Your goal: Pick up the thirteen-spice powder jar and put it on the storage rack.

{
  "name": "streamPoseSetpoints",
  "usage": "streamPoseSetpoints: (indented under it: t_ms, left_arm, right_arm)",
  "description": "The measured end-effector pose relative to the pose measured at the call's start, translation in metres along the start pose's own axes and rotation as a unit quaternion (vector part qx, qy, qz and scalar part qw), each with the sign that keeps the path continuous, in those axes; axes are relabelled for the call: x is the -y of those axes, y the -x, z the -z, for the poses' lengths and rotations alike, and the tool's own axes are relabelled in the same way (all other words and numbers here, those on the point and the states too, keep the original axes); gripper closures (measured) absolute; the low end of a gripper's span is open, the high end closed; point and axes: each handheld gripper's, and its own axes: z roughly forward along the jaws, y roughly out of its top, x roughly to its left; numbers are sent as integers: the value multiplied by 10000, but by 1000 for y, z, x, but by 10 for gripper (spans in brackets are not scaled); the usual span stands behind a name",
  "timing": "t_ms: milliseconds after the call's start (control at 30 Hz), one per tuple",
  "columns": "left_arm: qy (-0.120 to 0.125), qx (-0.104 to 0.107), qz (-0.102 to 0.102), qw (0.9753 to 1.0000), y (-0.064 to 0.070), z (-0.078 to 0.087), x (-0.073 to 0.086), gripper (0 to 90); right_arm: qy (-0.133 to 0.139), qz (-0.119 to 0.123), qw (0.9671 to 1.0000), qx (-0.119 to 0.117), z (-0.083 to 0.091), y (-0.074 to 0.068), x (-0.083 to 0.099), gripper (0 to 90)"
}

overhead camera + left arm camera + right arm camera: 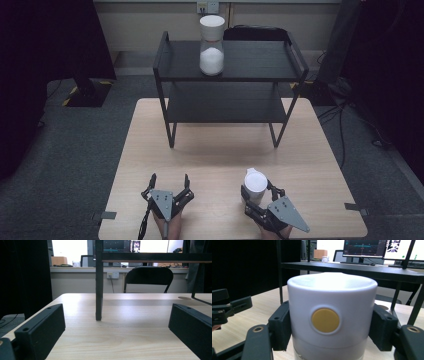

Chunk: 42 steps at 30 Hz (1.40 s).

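High view: right gripper clasped an upright white canister near the table's front edge; the black shelf, bearing a second canister, stood well ahead.
Left gripper view: jaws spread wide, empty, facing the shelf leg.
Right gripper view: jaws pressed both canister sides; yellow button faced the camera.
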Motion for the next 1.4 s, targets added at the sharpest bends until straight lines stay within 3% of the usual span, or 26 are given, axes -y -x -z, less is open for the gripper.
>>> streamPoseSetpoints:
  t_ms: [300, 500, 833, 1033, 1400]
  left_arm:
    - [-1, -1, -1, 10000, 0, 0, 0, 2]
    - [1, -2, -1, 10000, 0, 0, 0, 2]
    - [0, -2, -2, 10000, 0, 0, 0, 1]
    - [-2, -9, -2, 10000, 0, 0, 0, 1]
    - [0, 25, 1, 10000, -1, 0, 0, 0]
  right_arm:
    - [0, -65, 9994, -340, -5, 14, -17, 299]
    - [36, -146, 9981, -595, -9, 32, -33, 299]
    - [217, -163, 9962, -827, -25, 55, -59, 300]
    - [335, -90, 9950, -931, -39, 70, -83, 300]
    - [474, 149, 9936, -1015, -71, 98, -145, 300]
